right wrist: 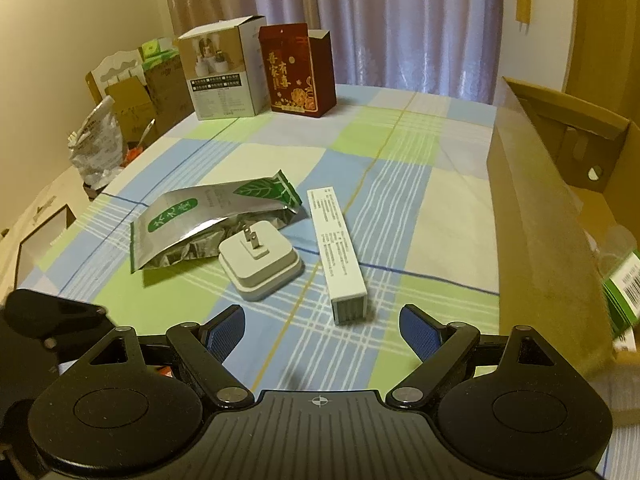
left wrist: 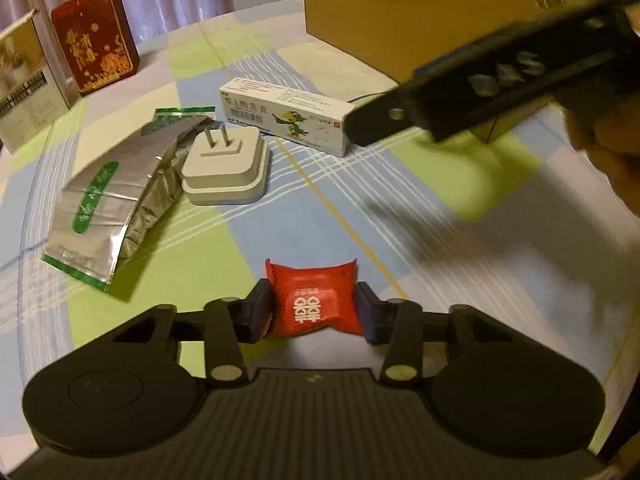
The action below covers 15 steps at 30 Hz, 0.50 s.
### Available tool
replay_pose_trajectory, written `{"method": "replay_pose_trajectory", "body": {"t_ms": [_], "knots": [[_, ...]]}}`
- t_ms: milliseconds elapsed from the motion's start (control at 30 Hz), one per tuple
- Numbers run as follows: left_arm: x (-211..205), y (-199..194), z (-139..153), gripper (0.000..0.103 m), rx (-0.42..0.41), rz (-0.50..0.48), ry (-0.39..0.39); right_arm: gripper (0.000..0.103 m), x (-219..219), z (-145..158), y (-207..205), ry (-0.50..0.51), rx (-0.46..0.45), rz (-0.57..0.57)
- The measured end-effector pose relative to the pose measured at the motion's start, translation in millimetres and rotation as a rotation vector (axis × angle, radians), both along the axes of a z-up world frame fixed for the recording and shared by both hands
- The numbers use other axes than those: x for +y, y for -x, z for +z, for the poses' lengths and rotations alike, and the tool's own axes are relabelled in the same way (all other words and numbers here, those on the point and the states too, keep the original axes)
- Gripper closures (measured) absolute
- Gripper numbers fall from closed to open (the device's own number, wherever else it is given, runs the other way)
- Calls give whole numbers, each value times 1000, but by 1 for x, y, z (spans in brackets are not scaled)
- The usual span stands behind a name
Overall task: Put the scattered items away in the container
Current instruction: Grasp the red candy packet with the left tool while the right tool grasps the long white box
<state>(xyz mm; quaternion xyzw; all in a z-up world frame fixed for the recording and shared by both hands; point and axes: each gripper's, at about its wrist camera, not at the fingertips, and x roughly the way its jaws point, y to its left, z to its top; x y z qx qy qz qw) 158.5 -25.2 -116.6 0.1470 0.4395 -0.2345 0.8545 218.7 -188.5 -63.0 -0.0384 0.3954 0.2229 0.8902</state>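
While candy (left wrist: pixel 314 304) held: plug (left wrist: pixel 226 166), pouch (left wrist: pixel 112 200) nearby.

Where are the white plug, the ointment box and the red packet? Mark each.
white plug (right wrist: pixel 260 266): right wrist view, its top face.
ointment box (right wrist: pixel 338 248): right wrist view, long side.
red packet (left wrist: pixel 314 300): left wrist view, printed front.

Dim warm indoor light with a yellowish cast in both views; soft shadows fell lower right of the right gripper (left wrist: pixel 500 92) in the left wrist view, and the foil pouch (right wrist: pixel 208 224) showed mild glare. That gripper was heavily motion-blurred at upper right. Strong fisheye bending and dark vignetting at the corners, fine print soft and noisy.
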Motion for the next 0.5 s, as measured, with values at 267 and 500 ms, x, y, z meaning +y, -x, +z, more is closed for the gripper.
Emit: {"method": "replay_pose_trajectory", "body": {"t_ms": [267,500], "knots": [[8,1,6,70,11,20,31,13,14,-18,-28,45,10,28],[10,3,8,71,12,26,45,13,20,-25,-44,66,6,37]]}}
